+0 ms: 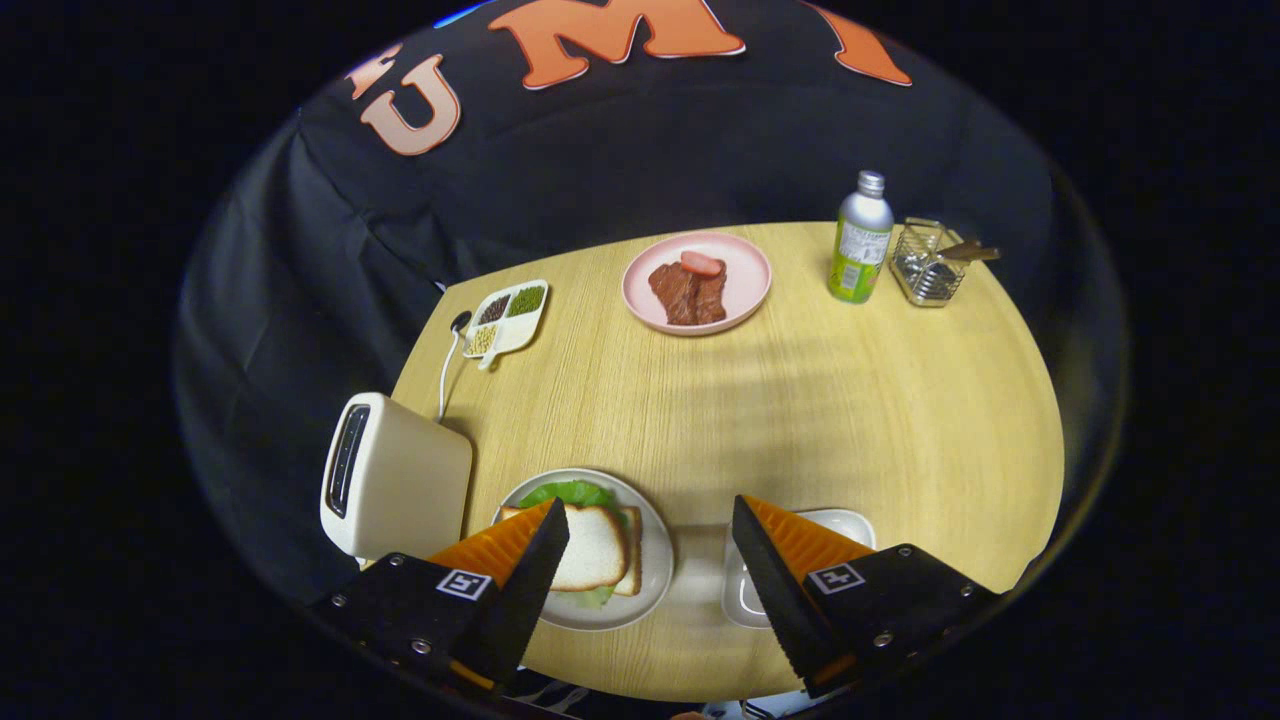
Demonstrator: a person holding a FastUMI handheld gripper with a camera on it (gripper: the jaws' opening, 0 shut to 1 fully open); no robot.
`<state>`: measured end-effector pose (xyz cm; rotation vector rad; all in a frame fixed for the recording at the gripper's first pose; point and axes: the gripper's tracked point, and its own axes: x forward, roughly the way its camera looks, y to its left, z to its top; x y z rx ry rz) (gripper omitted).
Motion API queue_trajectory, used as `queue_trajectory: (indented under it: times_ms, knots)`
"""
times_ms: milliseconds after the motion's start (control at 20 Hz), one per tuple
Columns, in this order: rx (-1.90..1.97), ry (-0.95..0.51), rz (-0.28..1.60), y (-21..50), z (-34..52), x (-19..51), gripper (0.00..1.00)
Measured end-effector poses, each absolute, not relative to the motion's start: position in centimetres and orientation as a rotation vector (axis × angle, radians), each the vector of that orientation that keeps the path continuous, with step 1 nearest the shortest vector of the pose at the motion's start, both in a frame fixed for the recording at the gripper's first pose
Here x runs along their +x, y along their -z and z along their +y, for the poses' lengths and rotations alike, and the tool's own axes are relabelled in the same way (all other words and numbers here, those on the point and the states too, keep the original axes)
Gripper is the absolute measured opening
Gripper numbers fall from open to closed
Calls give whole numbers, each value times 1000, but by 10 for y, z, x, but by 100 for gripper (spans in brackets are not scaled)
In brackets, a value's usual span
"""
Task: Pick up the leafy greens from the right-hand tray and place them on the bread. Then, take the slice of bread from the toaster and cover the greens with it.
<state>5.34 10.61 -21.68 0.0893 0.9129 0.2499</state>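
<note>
Grey plate [655, 590] near the counter [850, 420] front edge holds the sandwich: bread slice [592, 545] on top, leafy greens [570, 493] sticking out at the far side and a bit at the near side, second slice edge visible under it at the right. Top slice lies flat; long axis hard to tell. White tray [845, 520] just right of the plate, mostly hidden behind the right finger; contents can't be told. Hand-held gripper [650, 545] fingers spread wide, gripping nothing; left fingertip overlaps the plate's left part, right one over the tray. Toaster [395, 480] stands left of the plate, slot facing up-left, cord [445, 375] running back. Far side: divided dish [507, 316] with beans or grains, pink plate [697, 283] with meat slices, bottle [860, 240] upright, wire basket [927, 265] beside it.
</note>
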Motion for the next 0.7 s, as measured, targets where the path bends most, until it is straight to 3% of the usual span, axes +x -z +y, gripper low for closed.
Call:
queue_trajectory:
  times_ms: [700]
  knots:
    - [36,-66,386,18,-29,41,99]
